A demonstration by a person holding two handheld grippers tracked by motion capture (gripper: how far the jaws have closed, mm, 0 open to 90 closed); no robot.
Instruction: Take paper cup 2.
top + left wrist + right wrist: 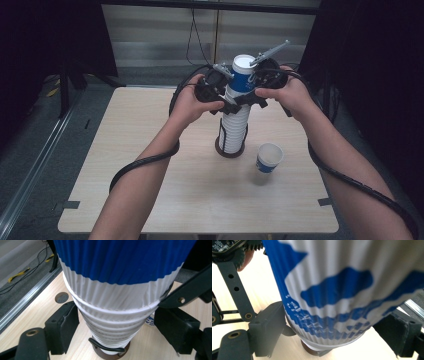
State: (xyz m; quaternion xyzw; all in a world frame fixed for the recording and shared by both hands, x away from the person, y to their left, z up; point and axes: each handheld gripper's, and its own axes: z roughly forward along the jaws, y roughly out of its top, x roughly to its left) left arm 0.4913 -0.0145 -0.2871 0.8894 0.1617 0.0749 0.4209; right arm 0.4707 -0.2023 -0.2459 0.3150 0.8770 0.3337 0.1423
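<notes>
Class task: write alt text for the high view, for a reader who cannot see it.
Two hands bring the left gripper and right gripper to a tall stack of paper cups on a wooden table. A single blue-and-white paper cup stands beside it.

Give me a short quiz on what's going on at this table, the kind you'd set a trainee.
1. True or false: the single cup stands upright on the table, apart from the stack of cups.
2. Where are the left gripper and the right gripper?
A) at the upper part of the stack of cups, jaws on either side of it
B) around the single cup
C) lying flat on the table
3. What does the stack of cups stand on?

Key:
1. True.
2. A.
3. A dark round base near the middle of the table.
</notes>
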